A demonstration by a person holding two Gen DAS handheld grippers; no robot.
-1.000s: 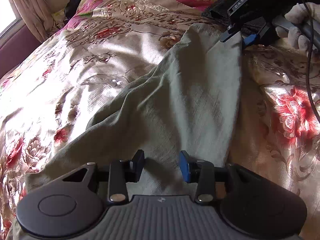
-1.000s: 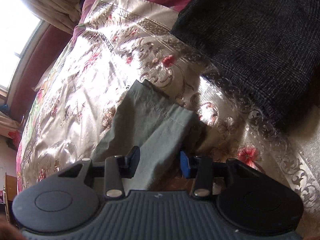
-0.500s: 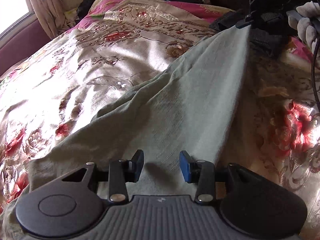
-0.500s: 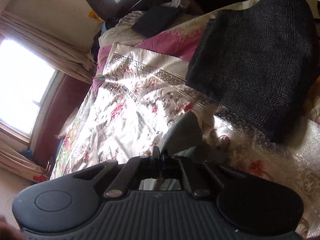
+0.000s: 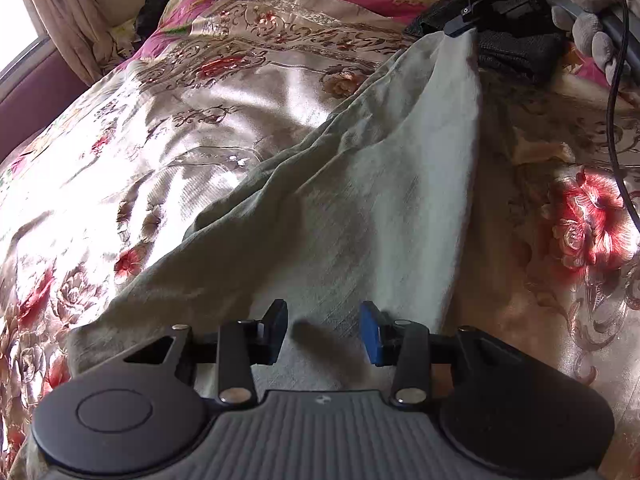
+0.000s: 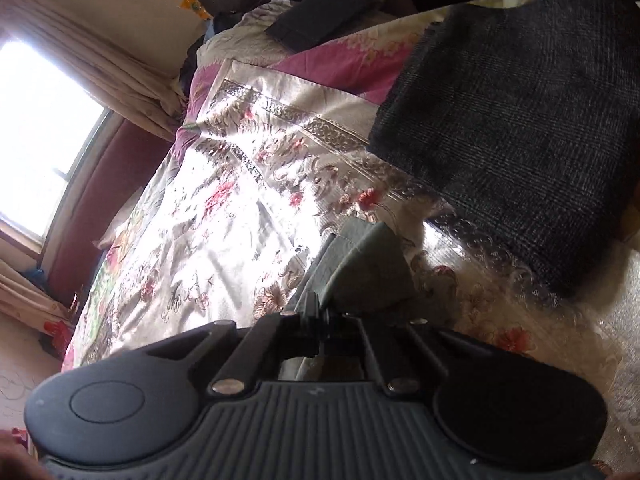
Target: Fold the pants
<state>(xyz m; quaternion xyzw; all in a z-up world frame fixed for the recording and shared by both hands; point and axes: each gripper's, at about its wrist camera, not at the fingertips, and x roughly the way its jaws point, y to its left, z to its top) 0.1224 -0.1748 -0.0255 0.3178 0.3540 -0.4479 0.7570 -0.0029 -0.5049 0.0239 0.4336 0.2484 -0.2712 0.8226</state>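
Grey-green pants (image 5: 360, 208) lie along a floral bedspread (image 5: 168, 120). My left gripper (image 5: 323, 336) is open, its fingers hovering just over the near part of the pants. My right gripper (image 5: 460, 30) shows at the far end in the left wrist view, shut on the hem of a pant leg and holding it raised. In the right wrist view the right gripper (image 6: 318, 330) is shut on the folded hem of the pants (image 6: 360, 268), which bunches up in front of the jaws.
A folded dark checked garment (image 6: 512, 120) lies on the bed right of the lifted hem. A dark flat item (image 6: 320, 20) lies near the headboard. A window and curtains (image 6: 80, 80) are at the left. A gloved hand (image 5: 592, 28) holds the right gripper.
The right gripper closed on the pant-leg hem and lifted it, pulling the leg taut. The left gripper stayed open over the near part of the pants.
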